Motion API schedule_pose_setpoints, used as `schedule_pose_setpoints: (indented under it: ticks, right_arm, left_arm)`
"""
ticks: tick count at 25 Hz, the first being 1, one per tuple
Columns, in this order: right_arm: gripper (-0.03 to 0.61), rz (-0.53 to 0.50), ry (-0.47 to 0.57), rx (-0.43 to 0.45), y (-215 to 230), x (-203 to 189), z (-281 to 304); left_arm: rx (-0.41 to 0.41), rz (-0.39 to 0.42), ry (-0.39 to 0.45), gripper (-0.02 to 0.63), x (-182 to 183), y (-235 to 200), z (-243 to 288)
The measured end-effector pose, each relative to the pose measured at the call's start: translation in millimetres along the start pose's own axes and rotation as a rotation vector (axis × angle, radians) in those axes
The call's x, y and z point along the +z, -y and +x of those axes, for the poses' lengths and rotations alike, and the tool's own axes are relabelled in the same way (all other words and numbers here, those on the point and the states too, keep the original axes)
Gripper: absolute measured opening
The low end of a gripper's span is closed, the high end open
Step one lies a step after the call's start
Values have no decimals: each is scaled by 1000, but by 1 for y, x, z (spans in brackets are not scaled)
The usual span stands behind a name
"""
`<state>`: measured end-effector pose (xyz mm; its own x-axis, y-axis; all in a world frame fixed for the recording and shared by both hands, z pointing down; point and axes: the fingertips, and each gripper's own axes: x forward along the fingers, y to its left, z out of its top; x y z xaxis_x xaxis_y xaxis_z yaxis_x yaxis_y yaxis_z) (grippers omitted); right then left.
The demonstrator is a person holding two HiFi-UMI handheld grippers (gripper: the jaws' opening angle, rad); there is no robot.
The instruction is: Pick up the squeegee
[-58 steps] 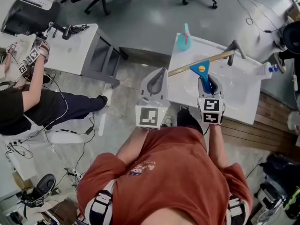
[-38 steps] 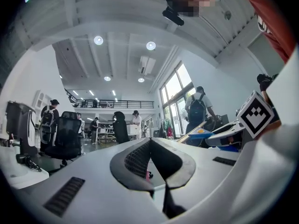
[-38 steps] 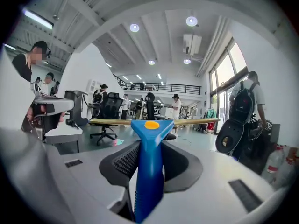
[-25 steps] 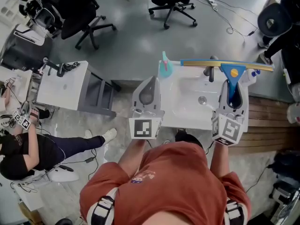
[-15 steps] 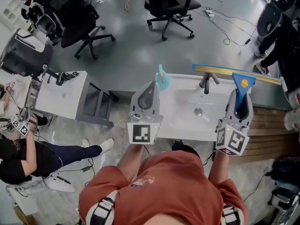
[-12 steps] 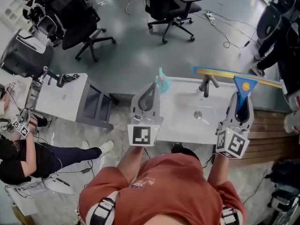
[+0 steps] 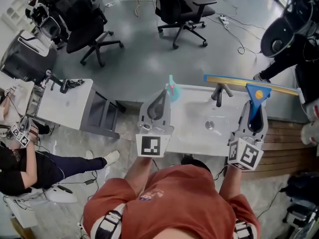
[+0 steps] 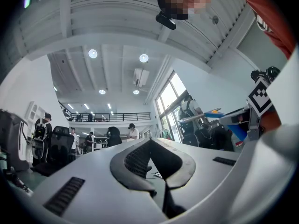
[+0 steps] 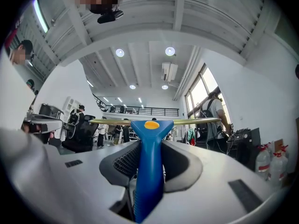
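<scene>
We've got the right gripper clamped on the blue handle of the squeegee, which is probably light, stiff and top-heavy, while the left gripper is closed on nothing.

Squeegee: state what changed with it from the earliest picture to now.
The right gripper has swung the squeegee rightward, from slanting over the sink to lying almost level beyond the faucet. Its grip on the squeegee held throughout; the left gripper stayed empty.
</scene>
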<state>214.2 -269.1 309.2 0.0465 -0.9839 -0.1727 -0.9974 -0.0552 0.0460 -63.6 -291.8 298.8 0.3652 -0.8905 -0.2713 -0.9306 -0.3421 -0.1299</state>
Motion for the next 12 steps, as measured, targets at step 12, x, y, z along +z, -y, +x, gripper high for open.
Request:
schedule_pose_setpoints:
  ticks: [12]
  right_arm:
    - [140,-4,-26,18,-11,-10,4]
  left_arm:
    - [9,-1,-11,18,-5,-5,-1]
